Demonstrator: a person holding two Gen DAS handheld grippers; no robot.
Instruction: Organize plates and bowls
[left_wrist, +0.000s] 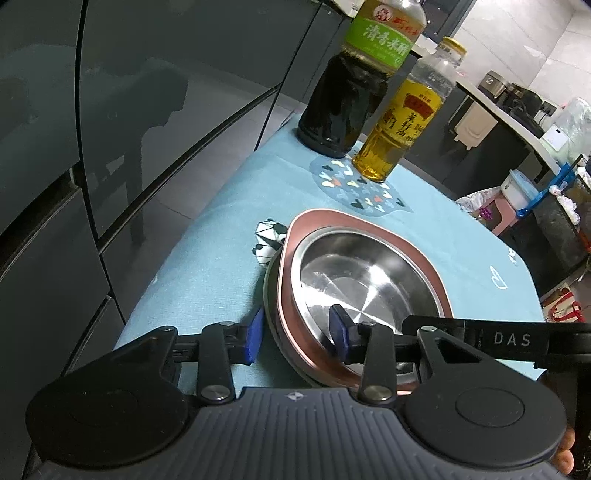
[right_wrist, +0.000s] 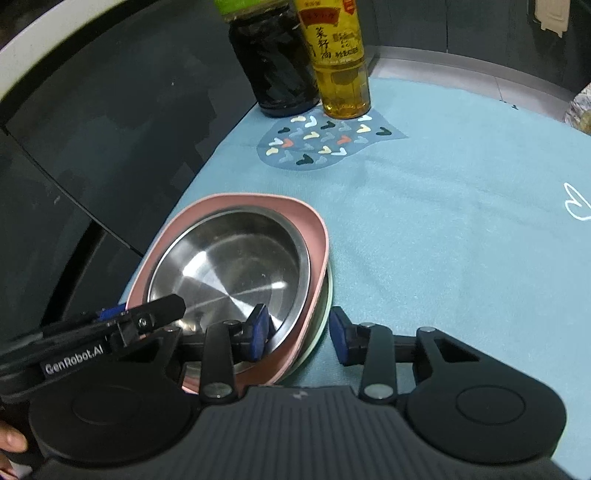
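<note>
The left gripper (left_wrist: 295, 332) straddled the near-left rim of the stack, with one blue pad (left_wrist: 254, 338) outside it, just beside the edge, and the other down inside the bowl (left_wrist: 369, 280). Whether those two pads were pressing on the rim or only close to it could not be told. The right gripper (right_wrist: 297, 330) straddled the near-right rim the same way, one pad in the bowl and one outside by the lowest edge, and its grip could not be told either. So two grippers were at the stack, one on each side, and each showed in the other's view as a black finger reaching across the bowl. A fingertip (right_wrist: 11, 443) of the person showed at the lower left corner of the right wrist view.

The stack was three pieces: one steel bowl on top, nested in one pink dish (left_wrist: 332, 218) with rounded corners, and one pale green plate (right_wrist: 327, 295) at the bottom, only its edge showing. It sat on the blue cloth (right_wrist: 443, 240), near the table's left edge.

Beyond it the cloth carried one darker patch (right_wrist: 325, 144) printed with small hearts. At the patch's far side stood two bottles, touching or nearly so: one dark bottle (left_wrist: 340, 110) with a green label, and one oil bottle (left_wrist: 399, 122) with a yellow label, both upright. Dark cabinets (left_wrist: 110, 110) ran along the left
</note>
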